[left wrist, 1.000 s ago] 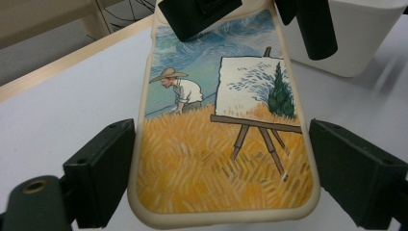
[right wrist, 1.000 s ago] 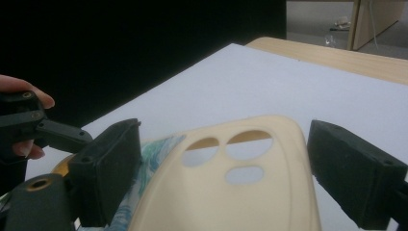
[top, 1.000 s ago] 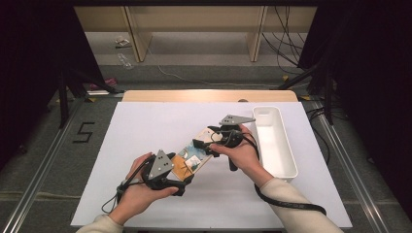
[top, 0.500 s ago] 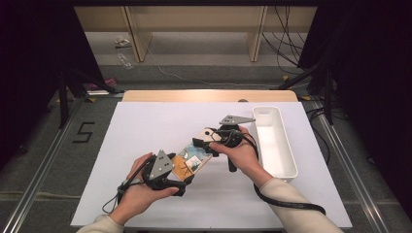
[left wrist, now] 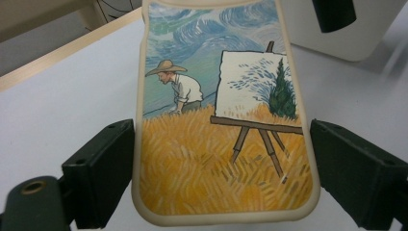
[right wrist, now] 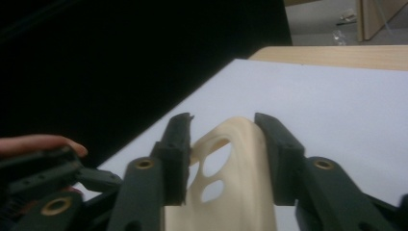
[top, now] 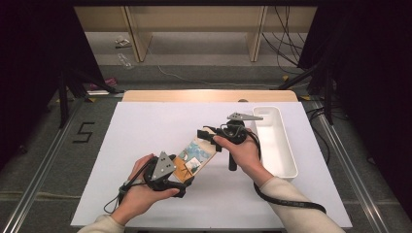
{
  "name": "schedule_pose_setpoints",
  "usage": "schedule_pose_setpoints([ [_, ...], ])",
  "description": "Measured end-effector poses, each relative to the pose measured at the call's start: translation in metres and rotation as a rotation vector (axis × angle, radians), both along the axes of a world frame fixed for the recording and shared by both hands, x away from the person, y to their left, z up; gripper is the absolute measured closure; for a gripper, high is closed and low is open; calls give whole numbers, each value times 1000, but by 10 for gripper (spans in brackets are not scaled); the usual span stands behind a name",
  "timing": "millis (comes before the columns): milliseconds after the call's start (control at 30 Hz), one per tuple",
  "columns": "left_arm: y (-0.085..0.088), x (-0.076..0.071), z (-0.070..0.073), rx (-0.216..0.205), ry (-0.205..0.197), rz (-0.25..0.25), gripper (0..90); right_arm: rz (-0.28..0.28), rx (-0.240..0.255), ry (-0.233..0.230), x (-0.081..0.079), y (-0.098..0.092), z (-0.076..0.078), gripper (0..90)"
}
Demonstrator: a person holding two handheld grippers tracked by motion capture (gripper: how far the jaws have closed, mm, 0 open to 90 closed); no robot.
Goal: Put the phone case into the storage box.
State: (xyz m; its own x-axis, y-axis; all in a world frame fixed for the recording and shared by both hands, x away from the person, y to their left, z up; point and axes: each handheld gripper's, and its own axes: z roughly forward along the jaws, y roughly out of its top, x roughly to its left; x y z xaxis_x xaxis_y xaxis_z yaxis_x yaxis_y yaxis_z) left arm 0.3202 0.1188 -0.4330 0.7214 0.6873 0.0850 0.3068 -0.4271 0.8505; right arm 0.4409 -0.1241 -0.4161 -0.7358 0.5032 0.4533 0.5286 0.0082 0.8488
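White table top (top: 145,126) is seen under a cream soft phone case with a painted wheat-field scene (top: 194,159), held above it: clamped across its width by left gripper (top: 180,180), top end pinched by right gripper (top: 201,133), jaws just closed in.

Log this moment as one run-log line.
left gripper: clamped across phone case | right gripper: jaws just closing on case's camera end | white bin: beside right hand

A single legible mark: the numeral "5" (top: 83,132), in dark strokes on the grey floor just left of the white table (top: 145,126), seen from the high view. The phone case (left wrist: 221,120) over the table carries a painted scene but no readable lettering.
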Motion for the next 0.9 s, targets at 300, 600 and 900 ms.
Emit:
schedule_pose_setpoints([
  [300,1,4,-6,31,-19,9,196,51,133,-24,-10,0,16,799],
  [600,8,7,-3,-9,-24,31,149,59,40,-117,-12,-2,28,799],
  [900,9,7,-3,-29,-22,41,148,66,1,-162,-15,-2,33,799],
])
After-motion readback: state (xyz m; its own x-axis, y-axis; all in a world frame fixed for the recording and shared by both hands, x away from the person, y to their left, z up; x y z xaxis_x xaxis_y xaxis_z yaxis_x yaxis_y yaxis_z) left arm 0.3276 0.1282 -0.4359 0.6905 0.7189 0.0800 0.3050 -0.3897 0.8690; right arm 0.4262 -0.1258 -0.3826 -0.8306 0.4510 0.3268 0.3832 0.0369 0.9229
